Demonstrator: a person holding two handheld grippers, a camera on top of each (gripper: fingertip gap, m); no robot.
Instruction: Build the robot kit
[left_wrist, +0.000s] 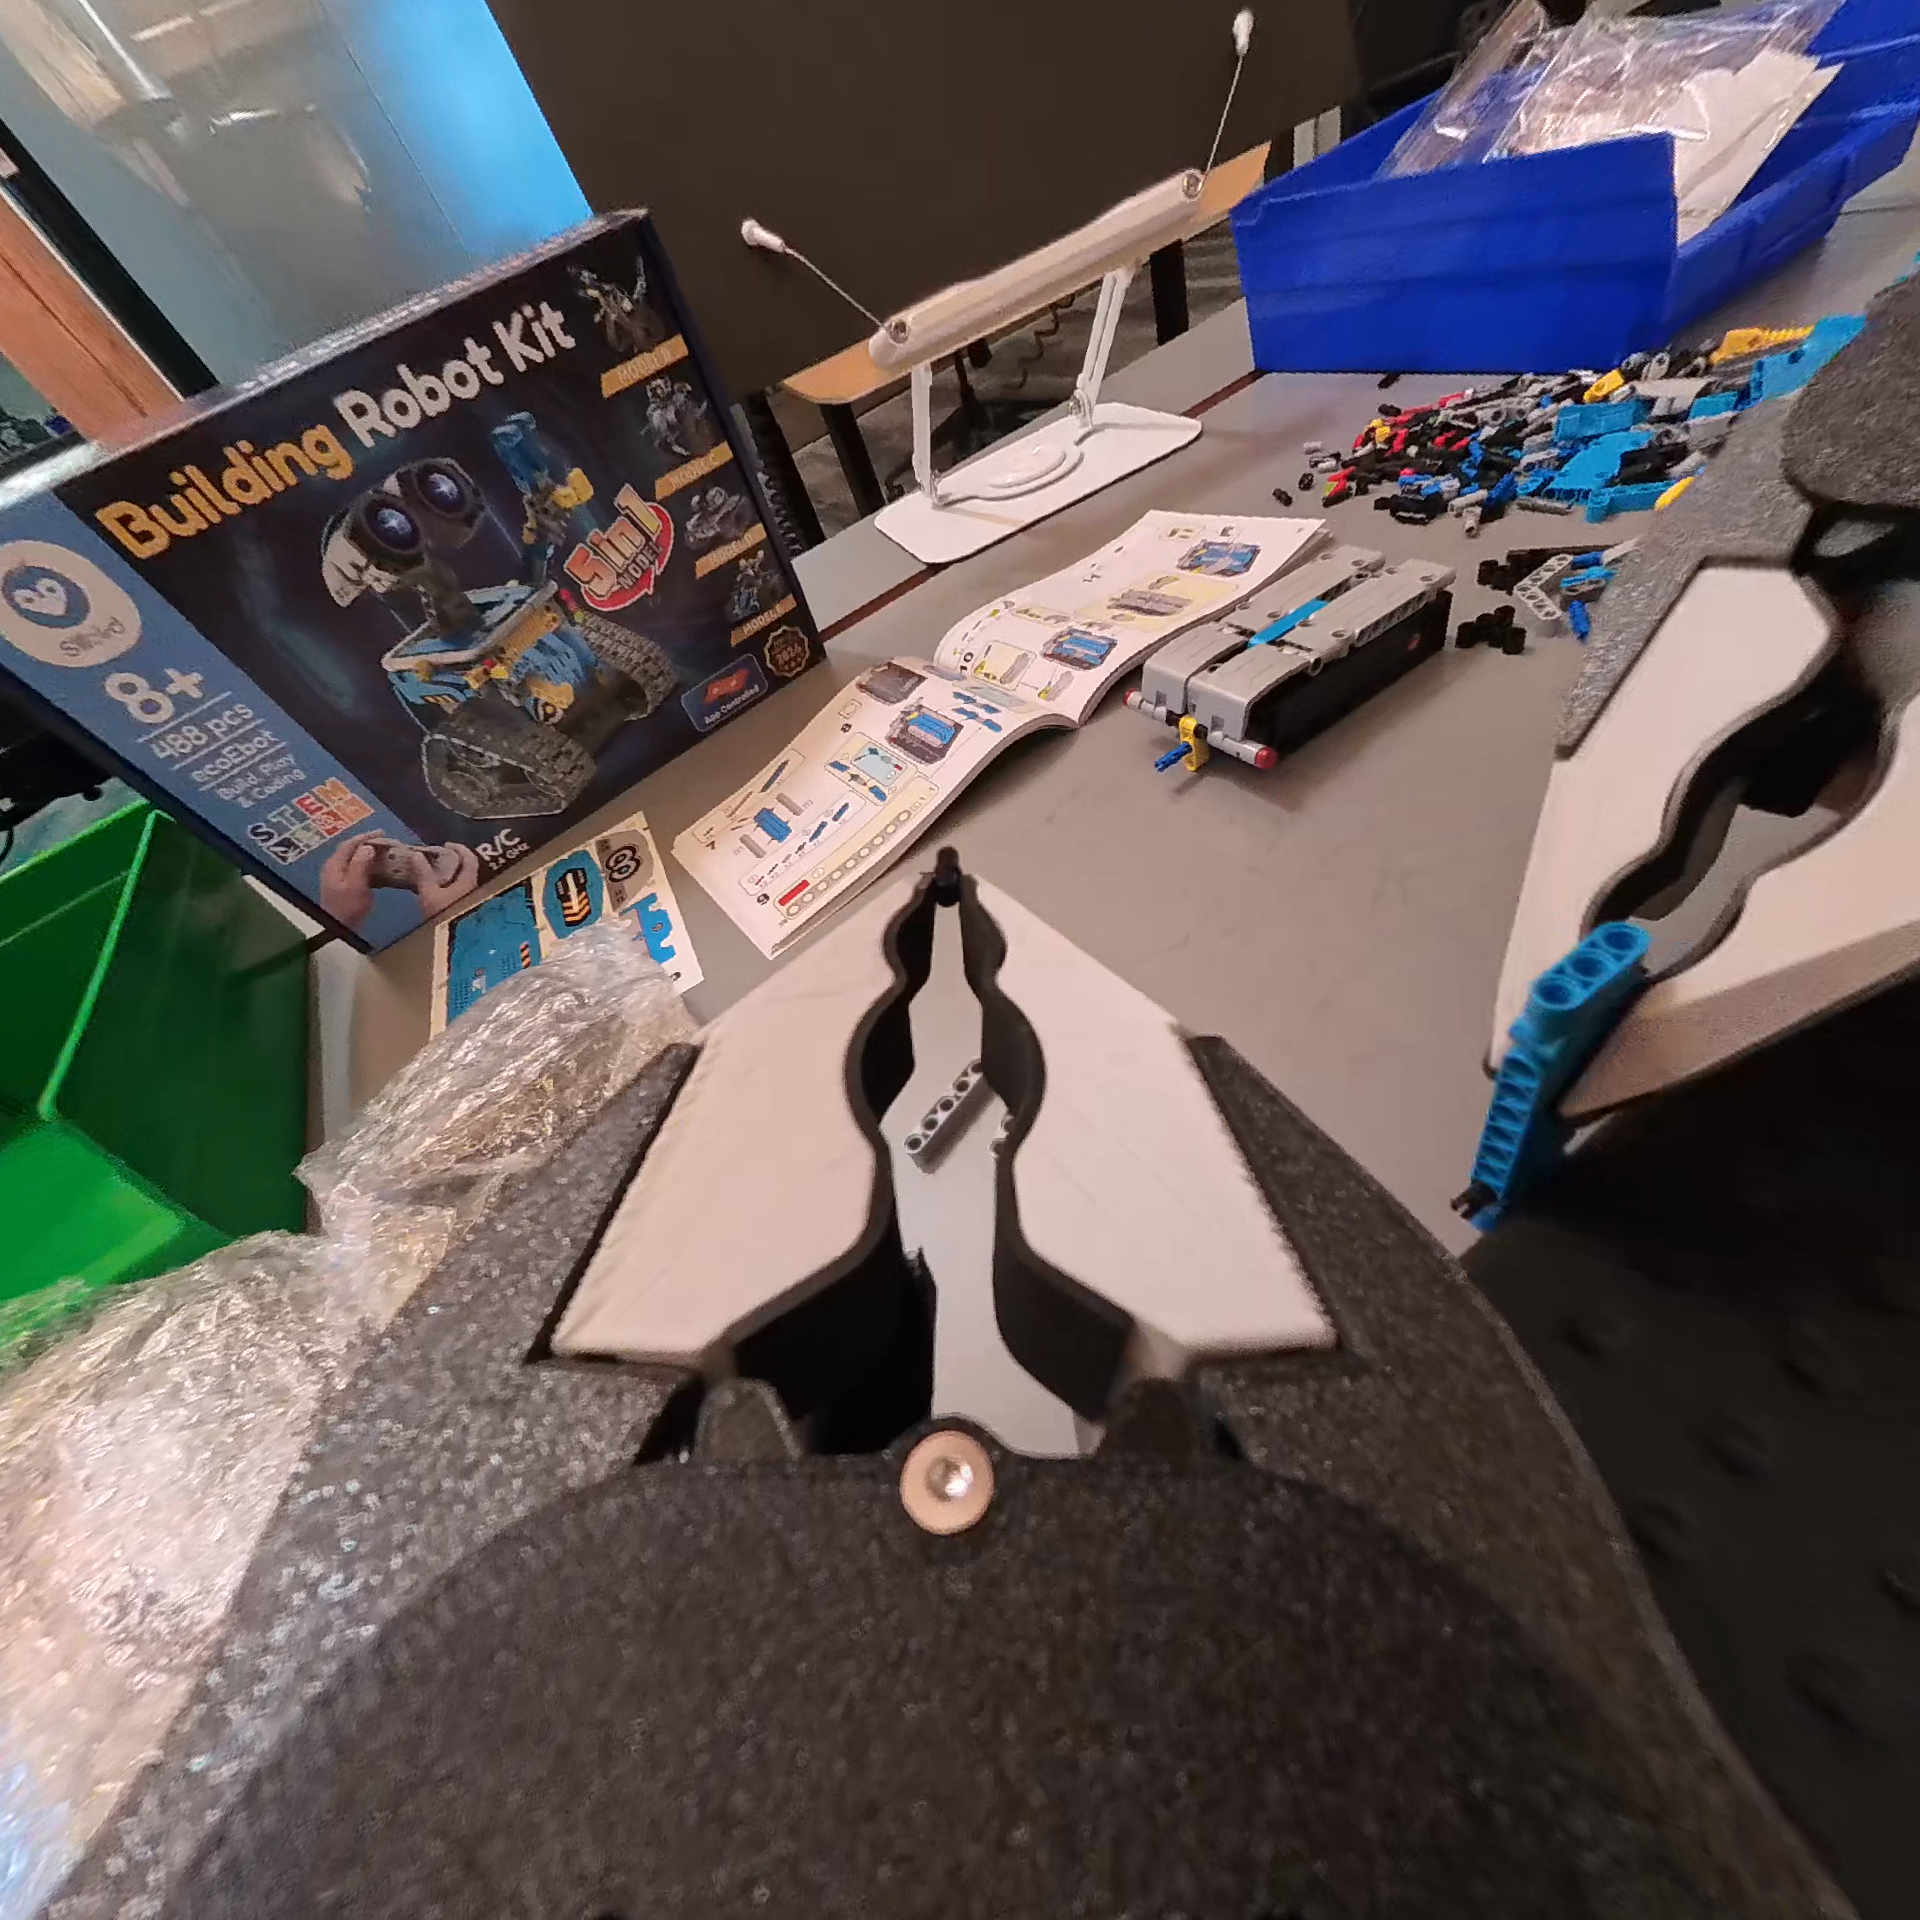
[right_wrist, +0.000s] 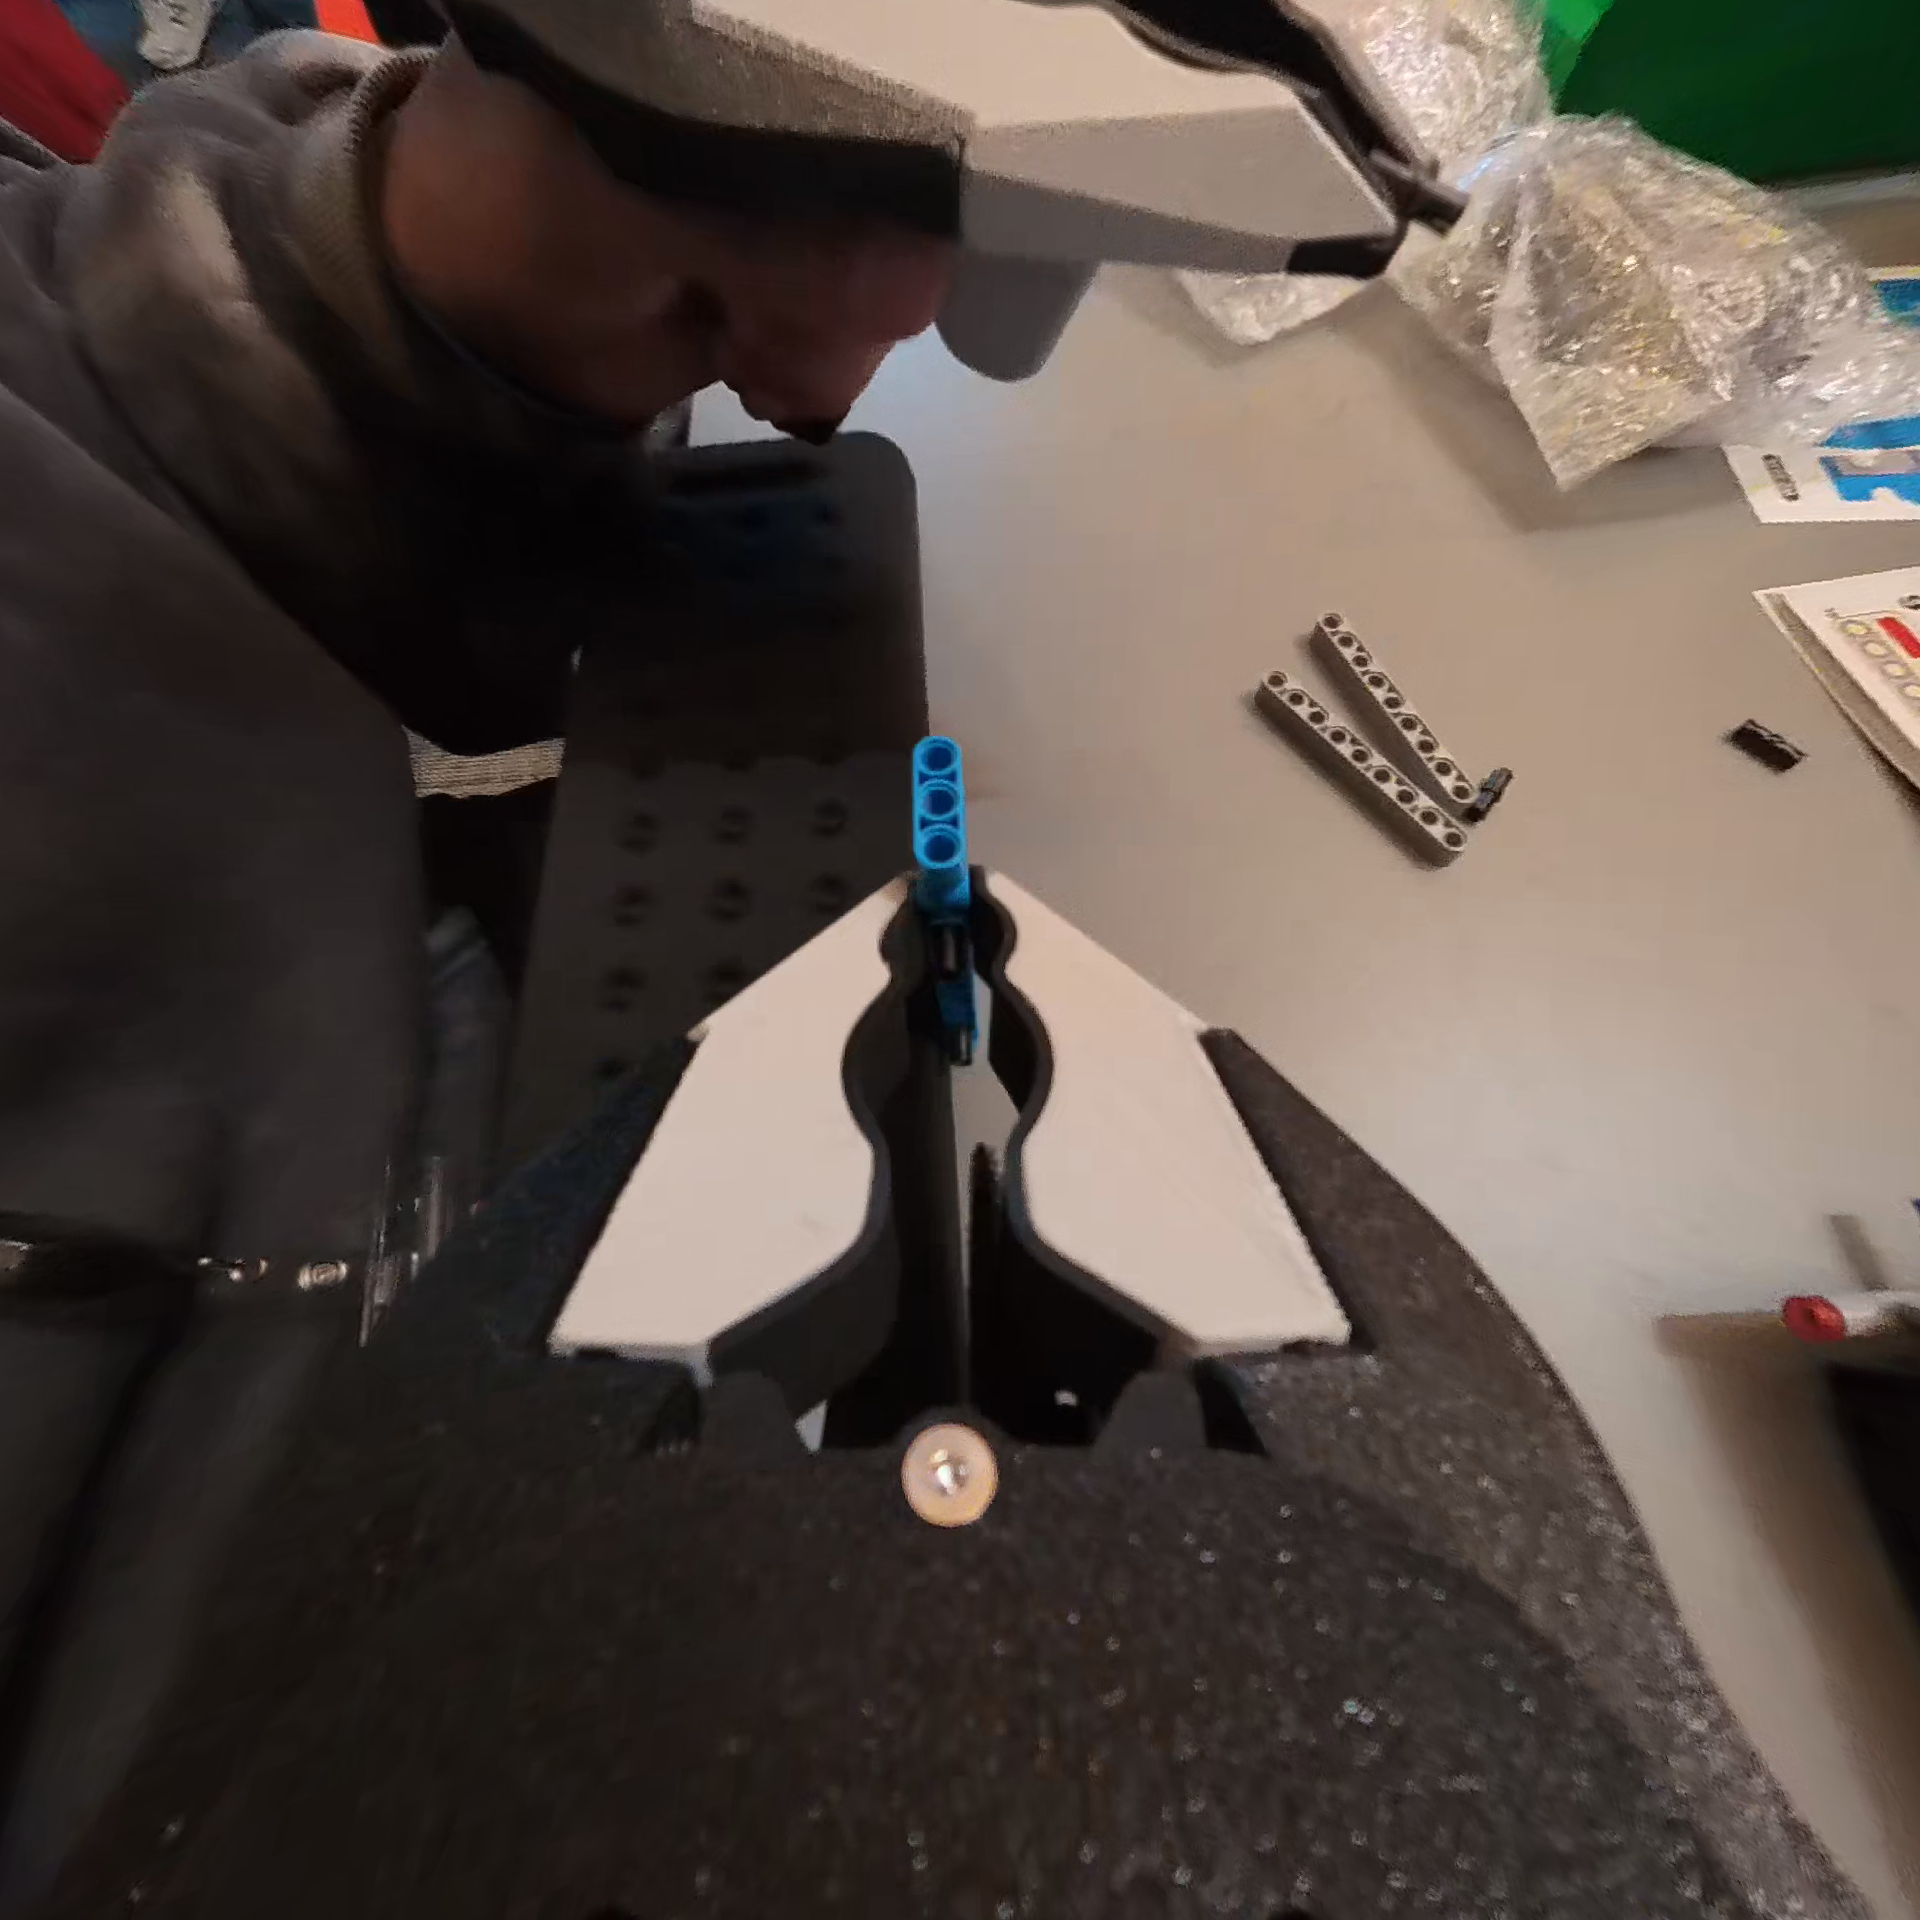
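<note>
My left gripper (left_wrist: 945, 891) is shut on a small black pin (left_wrist: 945, 864) and holds it above the grey table (left_wrist: 1195, 987). It also shows at the top of the right wrist view (right_wrist: 1397, 203), the pin (right_wrist: 1432, 193) sticking out of its tip. My right gripper (right_wrist: 943, 896) is shut on a blue holed beam (right_wrist: 938, 805) that stands up out of the fingertips, with black pins lower in it. In the left wrist view that gripper (left_wrist: 1621, 966) is at the right with the beam (left_wrist: 1548, 1039). Two grey beams (right_wrist: 1371, 738) lie joined in a V on the table.
A robot-kit box (left_wrist: 416, 582) stands at the back left beside an open booklet (left_wrist: 987, 707), a sticker sheet (left_wrist: 582, 925) and bubble wrap (left_wrist: 468, 1081). A grey-and-black assembly (left_wrist: 1299, 655), a pile of loose parts (left_wrist: 1558, 436), a blue bin (left_wrist: 1507, 239), a green bin (left_wrist: 114, 1039). A person's sleeve (right_wrist: 208, 520) is at the left. Tip to tip, the grippers are about 12 cm apart.
</note>
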